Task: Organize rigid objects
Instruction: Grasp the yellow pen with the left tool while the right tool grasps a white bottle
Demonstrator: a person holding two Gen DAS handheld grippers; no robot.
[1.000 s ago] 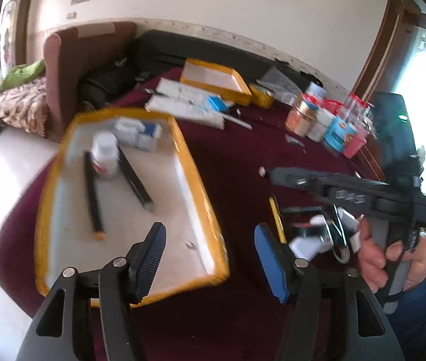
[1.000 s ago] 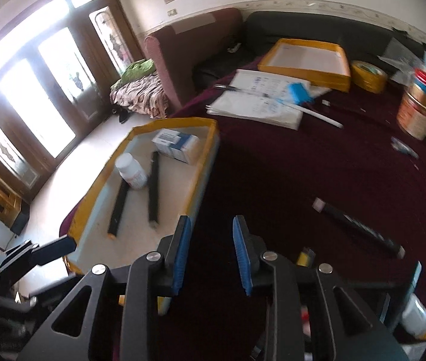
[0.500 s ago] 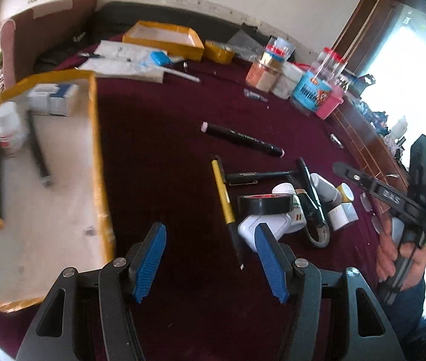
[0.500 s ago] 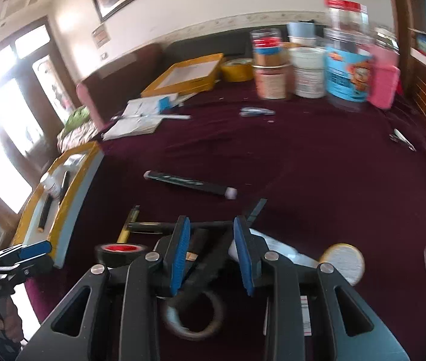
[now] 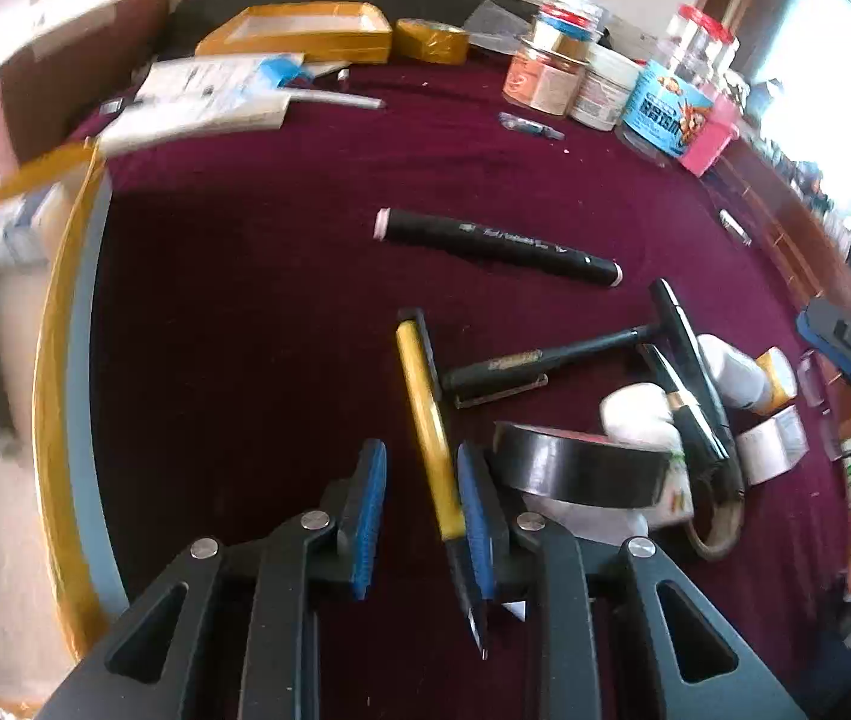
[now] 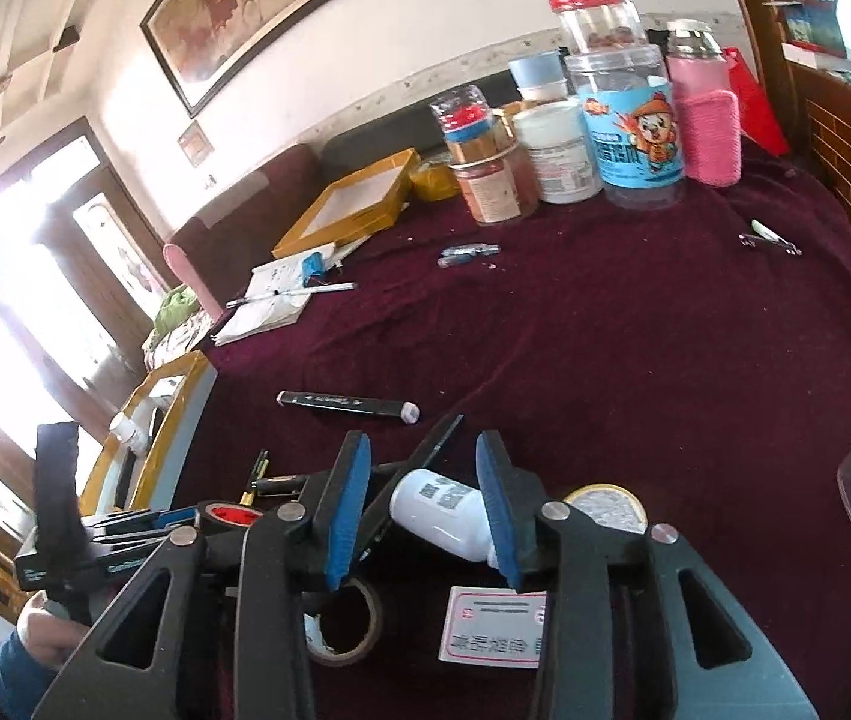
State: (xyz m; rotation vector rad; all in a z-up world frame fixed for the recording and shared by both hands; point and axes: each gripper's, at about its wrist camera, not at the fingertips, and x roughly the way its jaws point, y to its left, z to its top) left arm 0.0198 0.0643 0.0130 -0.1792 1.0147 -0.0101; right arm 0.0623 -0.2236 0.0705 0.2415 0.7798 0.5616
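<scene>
Evidently the step in hand was the pick-up: both tools had come down over the heap of loose items on the maroon table [image 5: 305,228], and nothing was lifted yet.

The left gripper [image 5: 422,510] was closing, its jaws narrowly apart with the yellow pen [image 5: 425,414] running lengthwise between them. The right blue pad lay against or just beside the barrel, while a gap showed at the left pad, so the pen looked not yet clamped. It lay flat on the cloth, its dark tip toward the near edge, just beside the black tape roll [image 5: 581,468].

The right gripper [image 6: 422,498] was opening, its jaws apart with the white bottle [image 6: 443,510] lying tipped on its side between them. Whether the right pad touched the bottle I could not tell; the left pad stood clear.

The yellow-rimmed tray [image 5: 59,360] lay at the table's left edge, well apart from the heap. By my judgement the next move called for the left jaws to finish closing squarely on the barrel before lifting, then carrying it toward that tray. The right tool needed to centre on the bottle first.
</scene>
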